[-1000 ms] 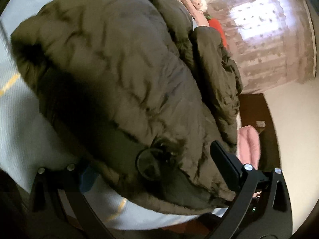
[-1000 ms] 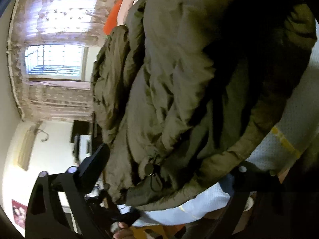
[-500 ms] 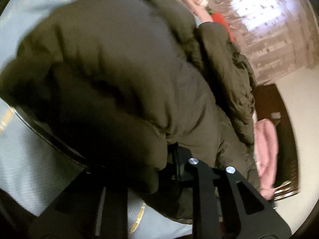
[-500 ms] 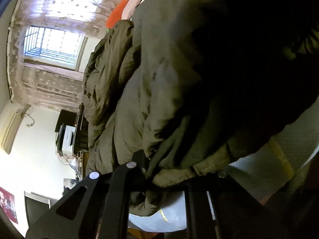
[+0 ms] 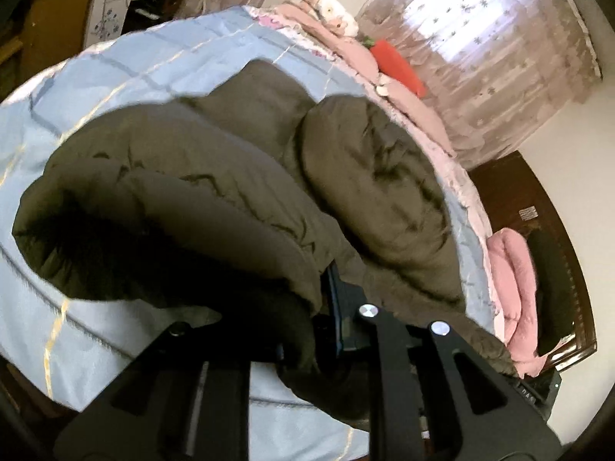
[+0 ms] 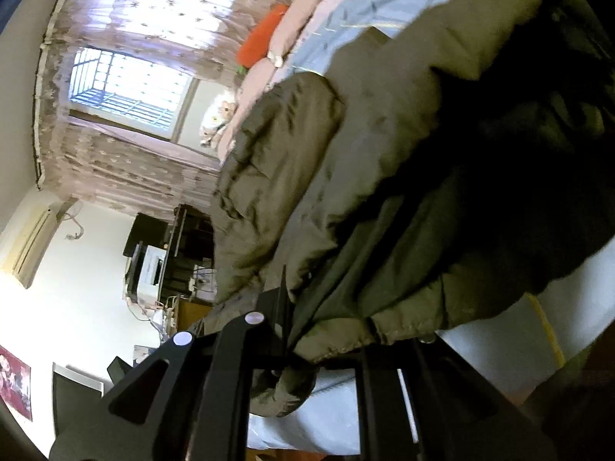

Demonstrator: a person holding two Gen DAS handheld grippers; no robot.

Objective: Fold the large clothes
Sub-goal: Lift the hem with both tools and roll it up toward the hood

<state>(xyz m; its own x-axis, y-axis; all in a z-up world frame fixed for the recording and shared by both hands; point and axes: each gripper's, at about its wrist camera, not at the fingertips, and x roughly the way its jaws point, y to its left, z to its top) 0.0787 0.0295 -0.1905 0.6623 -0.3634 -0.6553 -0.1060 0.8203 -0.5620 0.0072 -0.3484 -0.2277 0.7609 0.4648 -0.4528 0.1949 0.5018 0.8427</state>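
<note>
A large olive-green padded jacket point(image 5: 215, 176) lies on a light blue checked bedspread point(image 5: 127, 65). My left gripper point(image 5: 307, 330) is shut on the jacket's near hem and holds that edge lifted, folded over toward the far side. In the right wrist view the same jacket point(image 6: 384, 192) fills the frame, and my right gripper point(image 6: 323, 345) is shut on its hem, with the fabric bunched between the jaws. The fingertips of both grippers are hidden in the cloth.
Pink bedding point(image 5: 515, 269) and a red carrot-shaped cushion point(image 5: 399, 65) lie along the bed's far side, by the curtained window point(image 5: 492, 19). A dark wooden headboard point(image 5: 557, 253) stands at the right. The right wrist view shows a desk with a printer point(image 6: 153, 265).
Both grippers went from open around the hem to shut on it. They have since lifted the near edge of the jacket up and away, which uncovers more of the blue bedspread.
</note>
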